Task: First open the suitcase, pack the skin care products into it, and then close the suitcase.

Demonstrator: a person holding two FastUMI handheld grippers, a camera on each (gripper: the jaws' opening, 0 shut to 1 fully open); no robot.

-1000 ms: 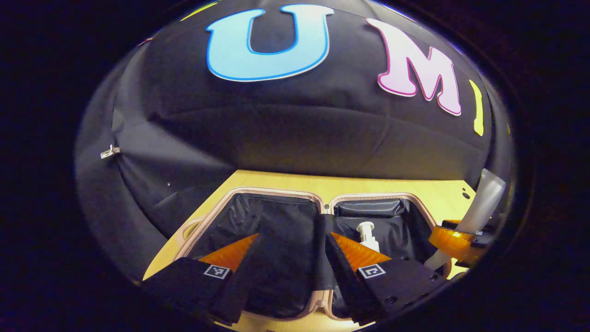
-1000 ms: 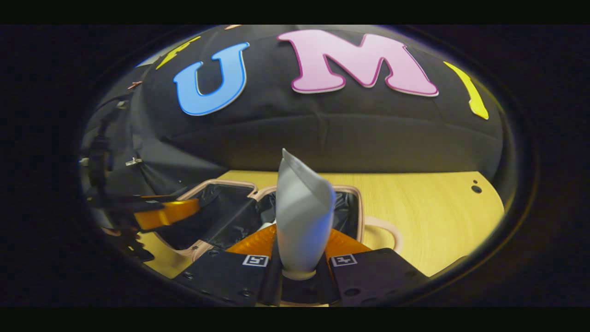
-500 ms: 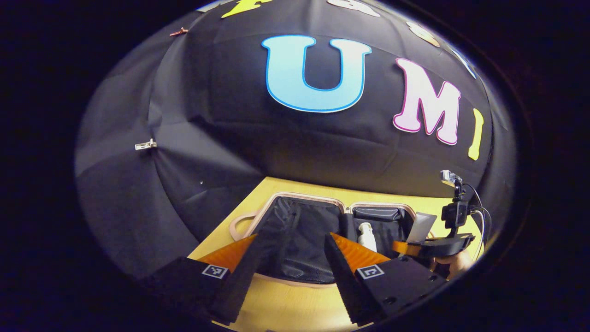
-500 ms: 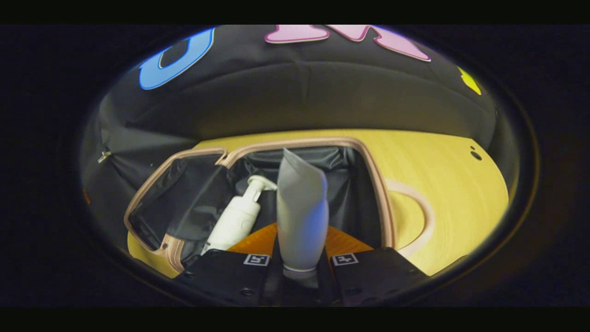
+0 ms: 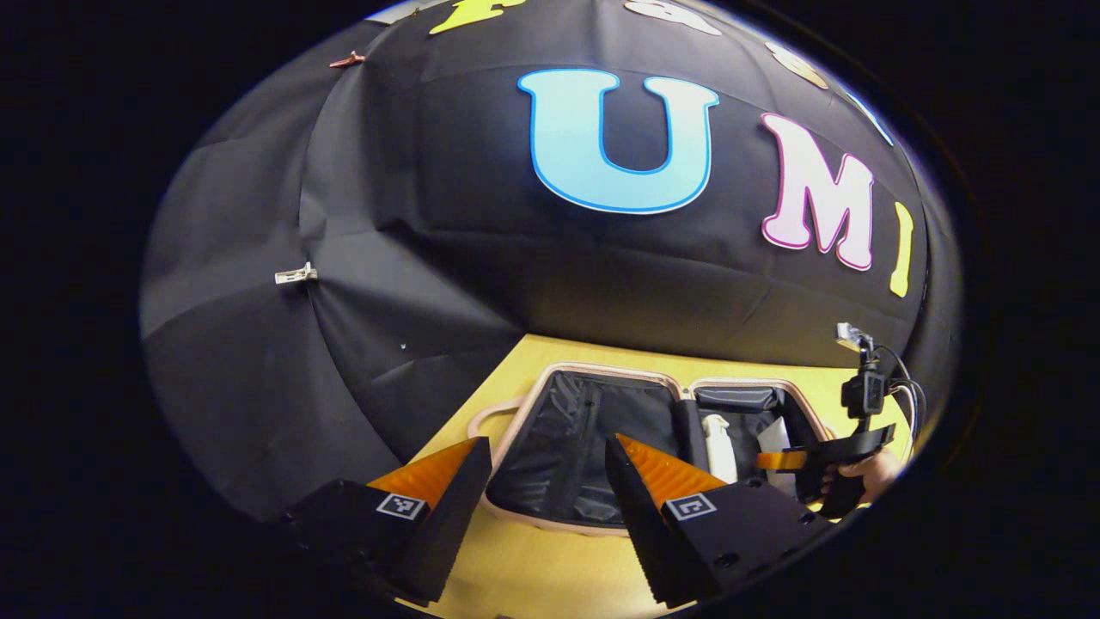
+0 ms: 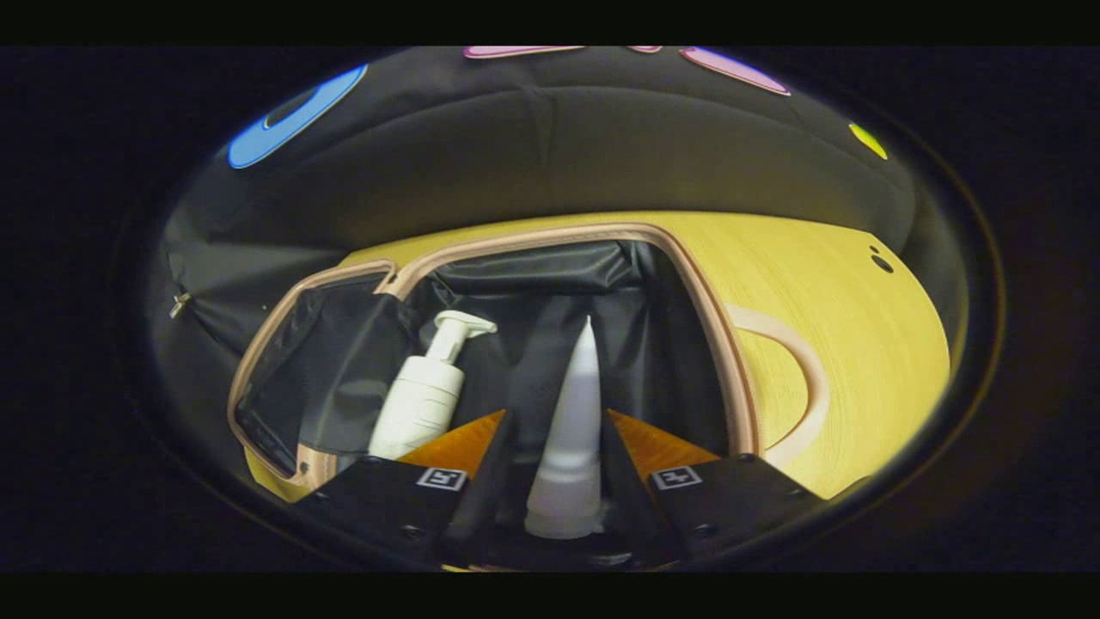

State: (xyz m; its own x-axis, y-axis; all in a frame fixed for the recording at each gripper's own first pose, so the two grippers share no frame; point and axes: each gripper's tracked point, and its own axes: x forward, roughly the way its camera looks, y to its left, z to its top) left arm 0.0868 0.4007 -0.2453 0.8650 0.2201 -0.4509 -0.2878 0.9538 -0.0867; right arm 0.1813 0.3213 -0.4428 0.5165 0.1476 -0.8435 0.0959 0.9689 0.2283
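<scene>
Right gripper view: over the open suitcase [image 6: 713,344] on the tabletop [image 6: 842,292], the right gripper [image 6: 550,481] has its jaws parted around a tube [image 6: 574,438], a pump bottle [image 6: 421,404] already packed, closing undone; left gripper [image 5: 546,499] jaws wide, empty.

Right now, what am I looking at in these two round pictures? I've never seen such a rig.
There is no robot: a person holds a two-finger gripper in each hand, each with a camera looking along its fingers. The left gripper view shows the left gripper open and empty over the wooden table, with the hand holding the other one farther off. In the right gripper view, the right gripper reaches into the open suitcase. A white tube stands between its parted fingers, seemingly unclamped. A pump bottle lies beside it.
</scene>
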